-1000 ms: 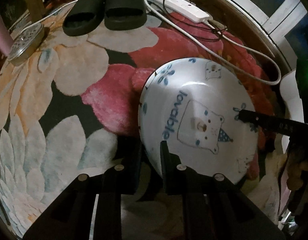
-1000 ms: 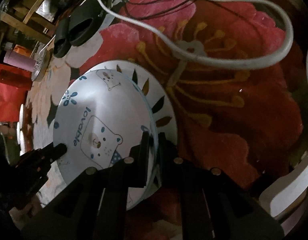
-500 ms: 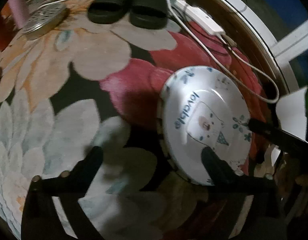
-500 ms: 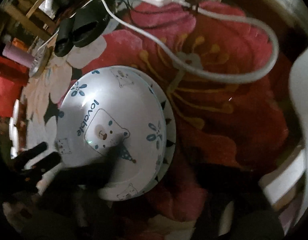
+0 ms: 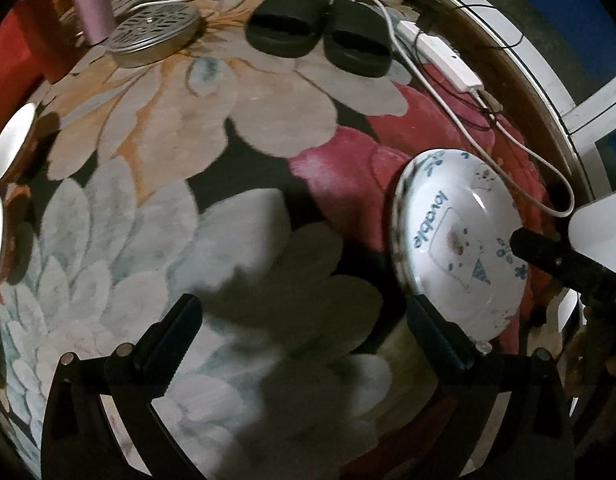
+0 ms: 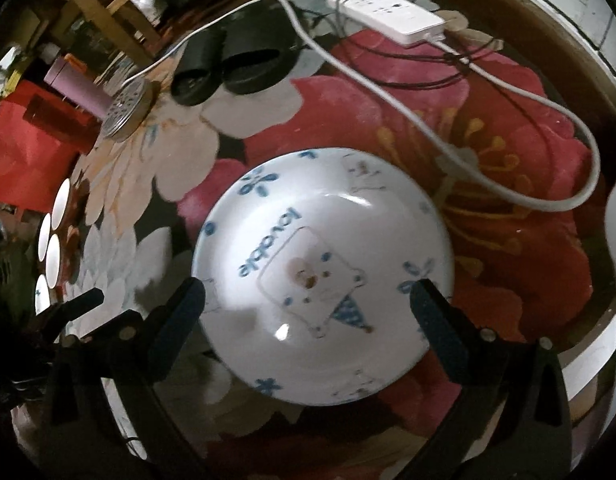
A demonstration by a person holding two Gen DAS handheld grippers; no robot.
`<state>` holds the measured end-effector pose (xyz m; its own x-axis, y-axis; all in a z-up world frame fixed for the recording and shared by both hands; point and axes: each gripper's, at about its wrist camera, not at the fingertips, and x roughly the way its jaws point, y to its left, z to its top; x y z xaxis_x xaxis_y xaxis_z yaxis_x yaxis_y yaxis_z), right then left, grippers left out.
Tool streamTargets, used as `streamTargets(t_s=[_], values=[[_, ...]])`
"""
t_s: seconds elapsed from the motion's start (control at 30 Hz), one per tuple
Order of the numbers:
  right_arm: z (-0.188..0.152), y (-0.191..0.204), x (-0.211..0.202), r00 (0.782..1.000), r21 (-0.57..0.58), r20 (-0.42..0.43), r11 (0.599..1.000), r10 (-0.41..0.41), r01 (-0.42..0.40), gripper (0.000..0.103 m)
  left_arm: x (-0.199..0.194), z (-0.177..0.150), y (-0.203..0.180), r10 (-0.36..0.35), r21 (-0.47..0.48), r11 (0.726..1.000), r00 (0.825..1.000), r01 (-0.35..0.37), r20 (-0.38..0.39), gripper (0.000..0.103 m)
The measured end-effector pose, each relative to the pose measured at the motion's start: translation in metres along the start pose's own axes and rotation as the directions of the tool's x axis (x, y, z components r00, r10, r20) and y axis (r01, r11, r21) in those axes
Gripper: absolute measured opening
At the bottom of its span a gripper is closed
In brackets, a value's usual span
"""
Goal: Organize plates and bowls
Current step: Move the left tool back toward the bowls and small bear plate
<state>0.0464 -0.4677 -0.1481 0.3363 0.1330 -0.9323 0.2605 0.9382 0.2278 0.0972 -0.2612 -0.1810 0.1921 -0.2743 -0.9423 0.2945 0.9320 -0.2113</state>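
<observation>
A white plate with a blue bear and the word "lovable" [image 6: 323, 276] lies on the floral rug; in the left wrist view it [image 5: 459, 240] rests on top of another plate whose rim shows at its left edge. My right gripper [image 6: 308, 300] is open and empty, its fingers spread on either side of the plate, just above it. My left gripper [image 5: 304, 320] is open and empty over the pale petals of the rug [image 5: 188, 200], left of the plate. Several small white bowls [image 6: 54, 232] sit at the far left edge.
Black slippers [image 5: 315, 36], a perforated metal lid [image 5: 156, 34] and a pink cup [image 5: 90, 0] lie at the back. A white power strip [image 6: 387, 16] and its cable [image 6: 507, 92] run along the right. A white object [image 5: 603, 232] stands at the right edge.
Both grippers were shut on the bear plate's rim a second ago. Both have opened and drawn back; the plate now lies flat on the plate below. The left gripper moved left.
</observation>
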Motion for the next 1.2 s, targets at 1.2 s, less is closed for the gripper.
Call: streamTargets(t_s=[1.2], values=[[-0.015, 0.08, 0.018, 0.995, -0.106, -0.039, 0.99, 0.087, -0.091, 0.103, -0.03, -0.017, 0.079, 0.094, -0.115, 0.989, 0.995, -0.09, 0.025, 0.102]])
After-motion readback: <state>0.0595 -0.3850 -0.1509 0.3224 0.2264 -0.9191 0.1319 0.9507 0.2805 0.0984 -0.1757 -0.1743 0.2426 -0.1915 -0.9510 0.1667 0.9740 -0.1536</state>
